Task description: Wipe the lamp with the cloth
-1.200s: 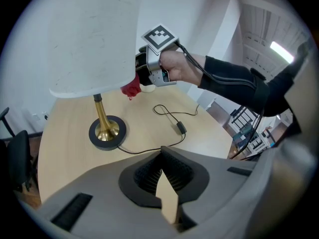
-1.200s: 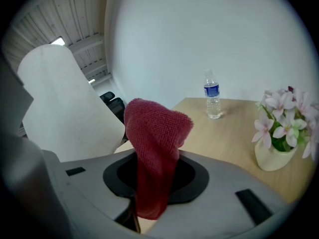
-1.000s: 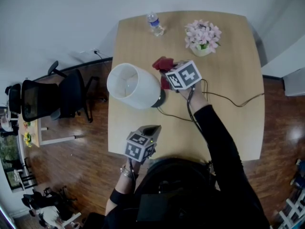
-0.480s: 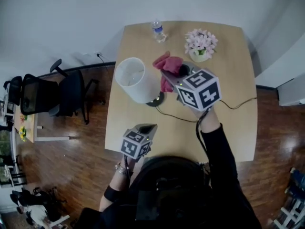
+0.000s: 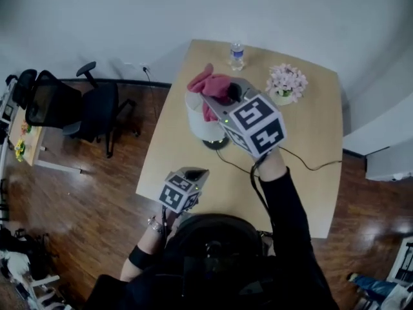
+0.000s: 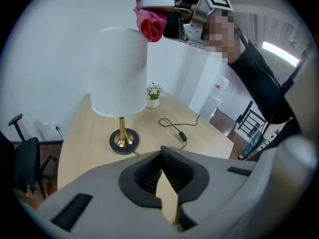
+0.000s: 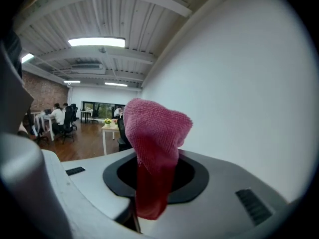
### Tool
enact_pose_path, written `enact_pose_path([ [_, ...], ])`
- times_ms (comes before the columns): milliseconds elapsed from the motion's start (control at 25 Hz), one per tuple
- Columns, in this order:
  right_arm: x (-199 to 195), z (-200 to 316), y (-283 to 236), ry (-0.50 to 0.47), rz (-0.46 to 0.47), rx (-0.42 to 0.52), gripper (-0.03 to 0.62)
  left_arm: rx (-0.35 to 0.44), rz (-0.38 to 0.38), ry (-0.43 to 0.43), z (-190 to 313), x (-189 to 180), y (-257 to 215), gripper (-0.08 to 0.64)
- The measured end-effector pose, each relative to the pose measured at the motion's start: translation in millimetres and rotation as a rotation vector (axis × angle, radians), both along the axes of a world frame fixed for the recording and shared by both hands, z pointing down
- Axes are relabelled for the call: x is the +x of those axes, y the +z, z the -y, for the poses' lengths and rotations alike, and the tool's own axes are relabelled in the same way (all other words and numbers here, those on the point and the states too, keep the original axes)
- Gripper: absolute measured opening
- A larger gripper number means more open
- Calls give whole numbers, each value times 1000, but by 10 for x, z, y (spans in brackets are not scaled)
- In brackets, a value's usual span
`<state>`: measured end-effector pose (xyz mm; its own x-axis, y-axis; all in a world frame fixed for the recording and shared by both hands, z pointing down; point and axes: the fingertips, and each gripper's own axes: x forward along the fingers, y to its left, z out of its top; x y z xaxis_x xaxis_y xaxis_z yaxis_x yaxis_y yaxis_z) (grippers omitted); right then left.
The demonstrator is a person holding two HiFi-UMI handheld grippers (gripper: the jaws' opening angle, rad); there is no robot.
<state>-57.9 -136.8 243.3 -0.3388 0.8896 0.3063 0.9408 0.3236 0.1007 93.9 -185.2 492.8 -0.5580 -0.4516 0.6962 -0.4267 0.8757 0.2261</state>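
Note:
The lamp has a white shade (image 6: 118,73), a gold stem and a black base (image 6: 123,141); it stands on the wooden table (image 5: 310,192). In the head view my right gripper covers much of the shade (image 5: 199,126). That right gripper (image 5: 214,99) is held high over the shade's top rim, shut on a pink-red cloth (image 5: 210,84). The cloth (image 7: 154,133) bunches up above the jaws and hangs down between them. Seen from the left gripper view, the cloth (image 6: 152,21) is at the shade's top right edge; whether it touches I cannot tell. My left gripper (image 5: 199,172) is shut and empty, near the table's front edge.
At the table's far side are a water bottle (image 5: 237,55) and a small pot of pale flowers (image 5: 286,82). The lamp's black cable (image 5: 310,166) runs right across the tabletop. A black office chair (image 5: 71,112) stands on the wood floor to the left.
My right gripper has lifted the cloth from beside the lamp's base up to the top of the shade. The left gripper has risen a little.

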Motion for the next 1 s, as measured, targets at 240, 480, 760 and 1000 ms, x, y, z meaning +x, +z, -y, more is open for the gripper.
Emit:
enact_pose_path([
  [240,143,-626,157,-115,72,132,104,24,-3,-65,-335,-1,-6,12],
  [480,28,-1001,405,-131,85,221,104,39,-3,-94,-612,-19,25,12],
  [760,-305,-1207,376,-103,72,298,104,54,-6,-103,-836,-62,57,12],
  [1000,-597,-1260,498,-78,66,407,104,78,-5,-93,-931,-113,77,12],
])
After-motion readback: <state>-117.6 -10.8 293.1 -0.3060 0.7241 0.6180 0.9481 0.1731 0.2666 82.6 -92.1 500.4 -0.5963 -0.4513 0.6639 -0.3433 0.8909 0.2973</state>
